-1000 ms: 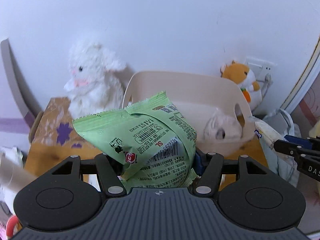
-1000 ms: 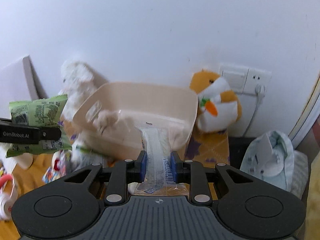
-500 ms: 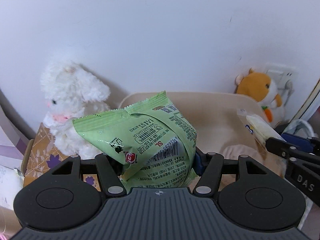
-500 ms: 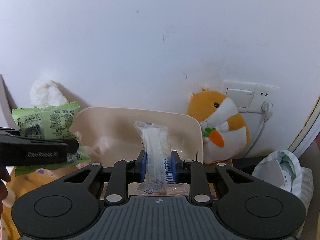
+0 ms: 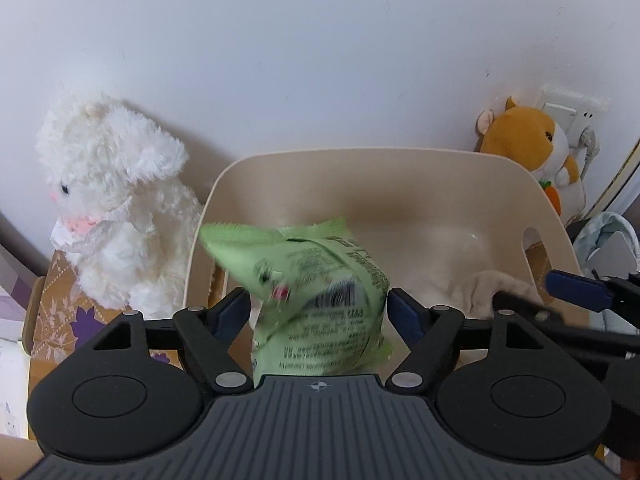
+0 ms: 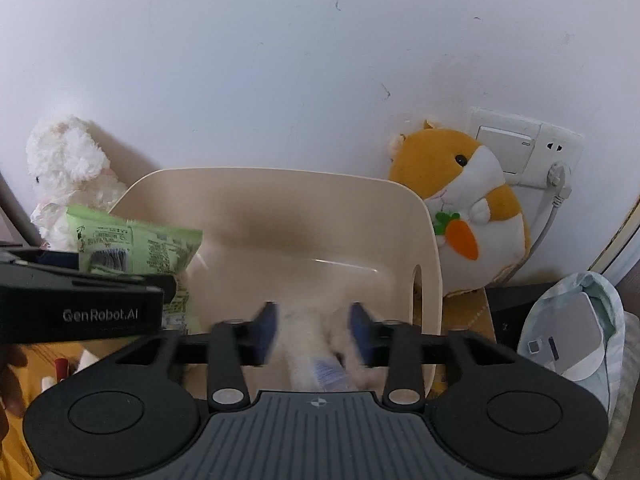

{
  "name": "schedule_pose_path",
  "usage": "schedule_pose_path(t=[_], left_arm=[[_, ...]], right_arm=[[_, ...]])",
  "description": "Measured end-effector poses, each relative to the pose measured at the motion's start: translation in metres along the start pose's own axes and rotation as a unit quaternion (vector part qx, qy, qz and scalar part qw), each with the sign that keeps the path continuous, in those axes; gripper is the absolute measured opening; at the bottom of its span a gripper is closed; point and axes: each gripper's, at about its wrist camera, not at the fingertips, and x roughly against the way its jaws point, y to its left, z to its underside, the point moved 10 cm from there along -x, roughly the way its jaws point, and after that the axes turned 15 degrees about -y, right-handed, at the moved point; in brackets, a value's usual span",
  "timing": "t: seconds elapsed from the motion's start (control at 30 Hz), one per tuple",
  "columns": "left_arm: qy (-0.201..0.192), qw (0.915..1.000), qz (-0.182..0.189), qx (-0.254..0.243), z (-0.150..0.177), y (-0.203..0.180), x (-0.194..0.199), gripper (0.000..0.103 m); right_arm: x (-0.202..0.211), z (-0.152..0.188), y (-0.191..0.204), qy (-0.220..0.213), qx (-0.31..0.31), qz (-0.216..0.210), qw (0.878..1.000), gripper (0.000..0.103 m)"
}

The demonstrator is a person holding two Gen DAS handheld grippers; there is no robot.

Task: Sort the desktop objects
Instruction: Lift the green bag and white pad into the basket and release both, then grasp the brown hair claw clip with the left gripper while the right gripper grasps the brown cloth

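Scene: Two hand-held grippers hang over a beige bin [image 5: 400, 176] set against a white wall, a white plush rabbit [image 5: 112, 204] to its left and an orange plush hamster [image 6: 464, 208] to its right.

Left hand-held gripper [image 5: 318, 314]: Its jaws have just been opening. The green snack packet [image 5: 316, 296] sits between them, blurred, and the blue pads stand clear of it on both sides, where half a second ago they pinched it.

Right hand-held gripper [image 6: 314, 330]: Its jaws have also just been opening, from a tight grip to about half spread. The clear wrapped packet [image 6: 326, 372] shows low between the fingers, blurred, no pad on it.

What changed: Both grippers have come in over the bin, which now fills each view, and both have let go at almost the same moment.

Where the goods are: The green packet is above the bin's near left corner; the clear packet is over soft cream-coloured stuff [image 5: 496, 288] lying on the bin floor. Whether either has landed, the blur does not let one say.

Meaning for the task: Two desktop items appear to be going into the bin together, so this round of sorting looks nearly done. Further clutter shows on the counter [image 6: 24, 432] at the left edge.

Risk: The green packet is close to the rim and could catch on it.
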Motion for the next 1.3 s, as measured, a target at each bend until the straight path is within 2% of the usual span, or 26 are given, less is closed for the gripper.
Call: schedule_pose_path(t=[0.17,0.33,0.43,0.63,0.87,1.1,1.3], left_arm=[[-0.012,0.9999,0.008,-0.001,-0.008,-0.003,0.008,0.078],[-0.026,0.9995,0.017,0.0,-0.017,-0.008,0.022,0.079],[-0.03,0.9991,0.029,0.004,-0.019,-0.011,0.032,0.079],[-0.03,0.9991,0.029,-0.006,-0.008,-0.01,0.06,0.079],[-0.019,0.9994,0.029,0.006,0.024,0.019,0.098,0.079],[0.015,0.9993,0.025,0.024,0.077,0.07,0.119,0.079],[0.048,0.9982,0.018,0.03,0.121,0.101,0.127,0.079]], right_arm=[[0.021,0.001,0.002,-0.009,-0.003,-0.009,1.0,0.076],[0.053,0.001,0.009,-0.017,0.014,-0.016,1.0,0.081],[0.069,0.004,0.009,-0.021,0.018,-0.015,1.0,0.089],[0.092,0.019,0.009,-0.018,0.004,-0.02,1.0,0.092],[0.12,0.051,0.024,-0.003,0.007,-0.044,0.999,0.095],[0.136,0.101,0.043,0.034,0.034,-0.078,0.996,0.097],[0.136,0.143,0.04,0.071,0.047,-0.073,0.994,0.097]])
